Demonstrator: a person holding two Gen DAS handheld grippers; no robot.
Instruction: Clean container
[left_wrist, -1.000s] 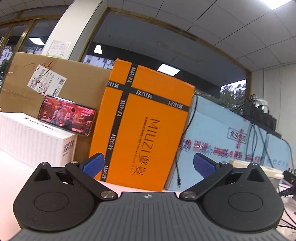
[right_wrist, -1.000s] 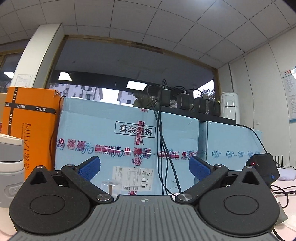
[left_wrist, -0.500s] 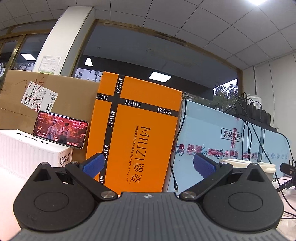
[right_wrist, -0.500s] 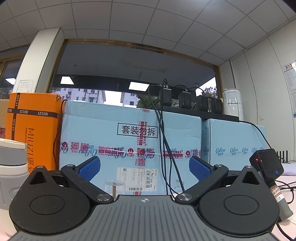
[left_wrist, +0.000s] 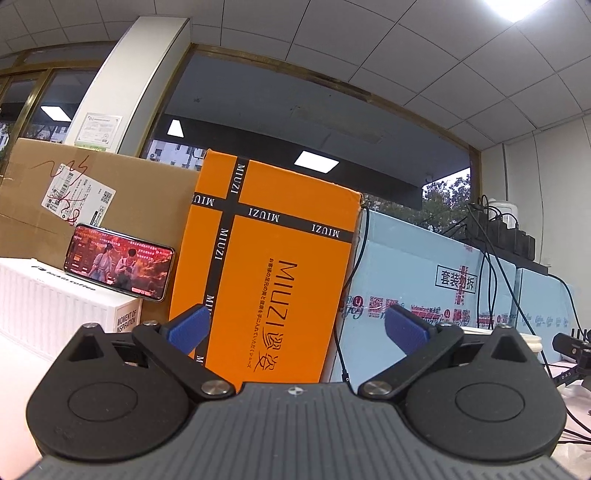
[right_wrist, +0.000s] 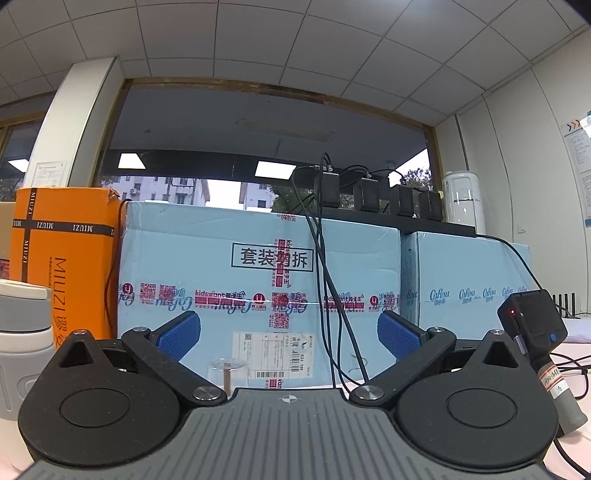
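Blue-padded left gripper (left_wrist: 297, 328) points roughly level at an orange MIUZI box (left_wrist: 269, 280). Its jaws have just been closing, yet they stand spread with nothing between the pads. A brown carton (left_wrist: 96, 195) stands left of the orange box, with a phone (left_wrist: 119, 262) leaning on it above a white box (left_wrist: 55, 306). A cream container (left_wrist: 524, 338) shows only as a rim at far right, behind the right finger linkage.

Right wrist view: right gripper (right_wrist: 289, 334) also spread and empty, facing a light blue carton (right_wrist: 258, 280) with black cables (right_wrist: 325, 288) hanging over its face. A small clear glass (right_wrist: 227, 371) sits just behind the gripper body. The container's grey-and-white side (right_wrist: 22, 339) stands at the left edge.
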